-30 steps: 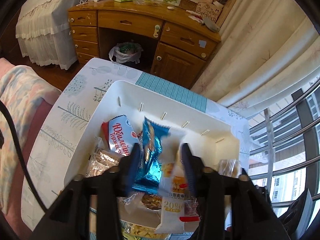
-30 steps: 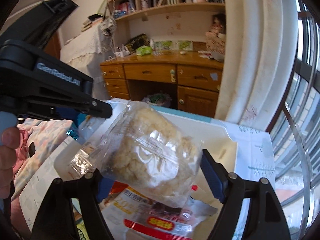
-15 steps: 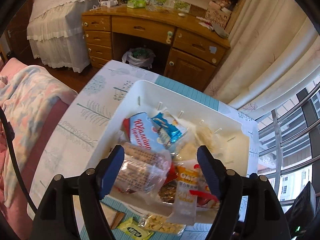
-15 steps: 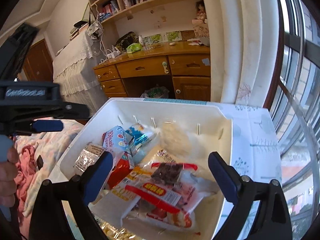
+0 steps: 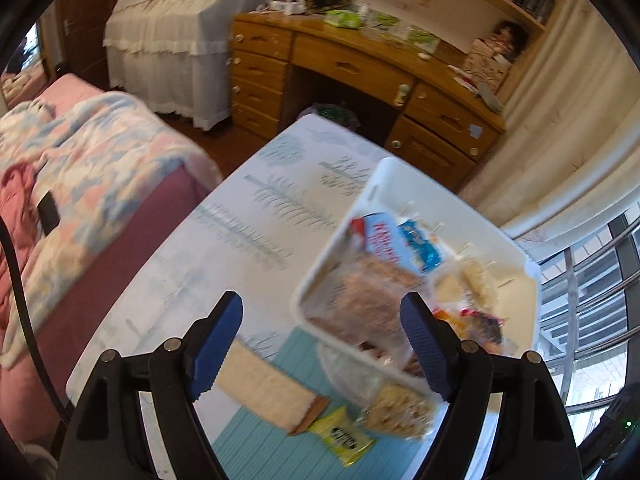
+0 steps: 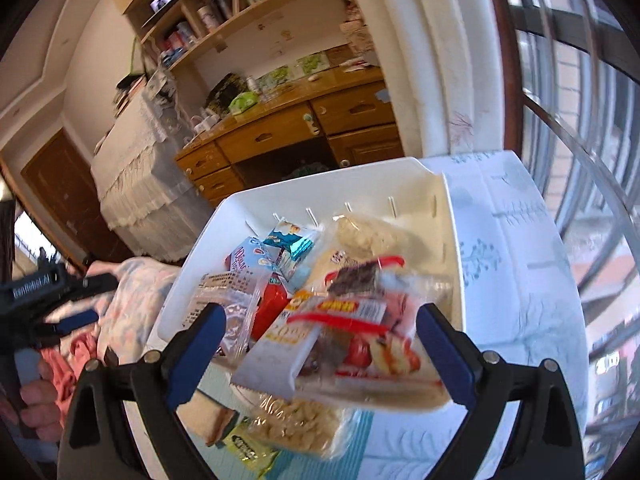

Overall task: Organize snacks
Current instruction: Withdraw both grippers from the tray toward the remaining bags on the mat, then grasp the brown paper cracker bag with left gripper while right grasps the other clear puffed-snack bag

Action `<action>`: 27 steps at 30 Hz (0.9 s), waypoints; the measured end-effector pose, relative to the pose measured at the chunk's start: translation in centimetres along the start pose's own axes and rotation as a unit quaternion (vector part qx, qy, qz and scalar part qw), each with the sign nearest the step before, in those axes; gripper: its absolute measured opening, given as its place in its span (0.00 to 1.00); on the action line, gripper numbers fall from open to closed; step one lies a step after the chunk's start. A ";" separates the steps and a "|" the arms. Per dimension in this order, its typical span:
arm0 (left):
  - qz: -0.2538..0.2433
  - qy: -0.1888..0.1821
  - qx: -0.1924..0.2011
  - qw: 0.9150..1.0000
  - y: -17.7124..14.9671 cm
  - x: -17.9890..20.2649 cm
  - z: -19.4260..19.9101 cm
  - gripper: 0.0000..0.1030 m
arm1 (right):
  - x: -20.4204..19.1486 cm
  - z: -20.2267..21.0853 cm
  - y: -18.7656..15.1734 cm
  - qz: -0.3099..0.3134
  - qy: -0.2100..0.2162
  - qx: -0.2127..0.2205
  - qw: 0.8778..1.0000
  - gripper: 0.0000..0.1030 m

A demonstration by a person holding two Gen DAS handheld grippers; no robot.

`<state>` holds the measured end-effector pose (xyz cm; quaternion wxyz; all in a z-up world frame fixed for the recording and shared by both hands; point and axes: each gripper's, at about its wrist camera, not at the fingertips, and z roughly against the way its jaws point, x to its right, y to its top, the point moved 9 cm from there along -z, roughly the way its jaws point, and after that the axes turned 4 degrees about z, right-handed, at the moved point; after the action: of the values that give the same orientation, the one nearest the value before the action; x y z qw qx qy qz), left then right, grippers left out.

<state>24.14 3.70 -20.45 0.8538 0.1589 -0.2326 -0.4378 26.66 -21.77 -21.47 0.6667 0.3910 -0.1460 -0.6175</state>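
Spreading across both views is a table (image 5: 256,208) under a pale cloth printed with leafy sprigs, with a teal striped band at its near edge. Sitting toward the table's far right corner is a white tray (image 5: 384,176) (image 6: 320,188), and it is carrying most of the snacks: a blue and white packet (image 5: 386,240) (image 6: 250,260) and a shiny blue wrapper (image 5: 424,244) (image 6: 294,240) near its far wall, a clear bag of pale puffs (image 6: 372,232) toward its far right corner, a clear pack of brown biscuits (image 5: 368,292) (image 6: 224,296) along its left side, and a red-striped bag (image 6: 352,320) overhanging its near rim. Lying on the teal band at the table's near edge, outside the tray, are a clear bag of pale crackers (image 5: 400,408) (image 6: 296,424), a flat beige wafer pack (image 5: 268,388) and a small yellow sachet (image 5: 342,436) (image 6: 244,448).

The left gripper (image 5: 322,348) is hovering over the near edge with its jaws opening and nothing between its blue pads. The right gripper (image 6: 320,360) is standing wide apart above the tray's near rim, its pads clear of the packets.
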 end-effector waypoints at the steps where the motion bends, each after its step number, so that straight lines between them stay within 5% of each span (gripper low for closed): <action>1: 0.001 0.003 -0.003 1.000 -0.3 -0.6 0.0 0.78 | 0.0 0.3 -0.4 -0.003 -0.012 0.003 1.000 0.94; 7: 0.004 0.026 -0.024 0.999 -2.7 -4.7 -0.6 0.81 | -1.2 1.1 -2.6 -0.003 -0.039 0.006 0.999 0.94; 15: 0.034 0.044 -0.098 0.994 -6.3 -8.5 -2.7 0.83 | -2.4 0.5 -5.8 -0.017 -0.055 -0.027 0.998 0.94; 27: 0.100 0.057 -0.168 0.979 -9.2 -8.9 -5.8 0.83 | -2.9 -1.9 -9.4 -0.001 -0.110 -0.080 0.991 0.94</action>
<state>16.50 6.17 -31.96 0.9195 0.0138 -0.1219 -0.3734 20.76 -17.73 -28.47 0.6747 0.2661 -0.1682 -0.6676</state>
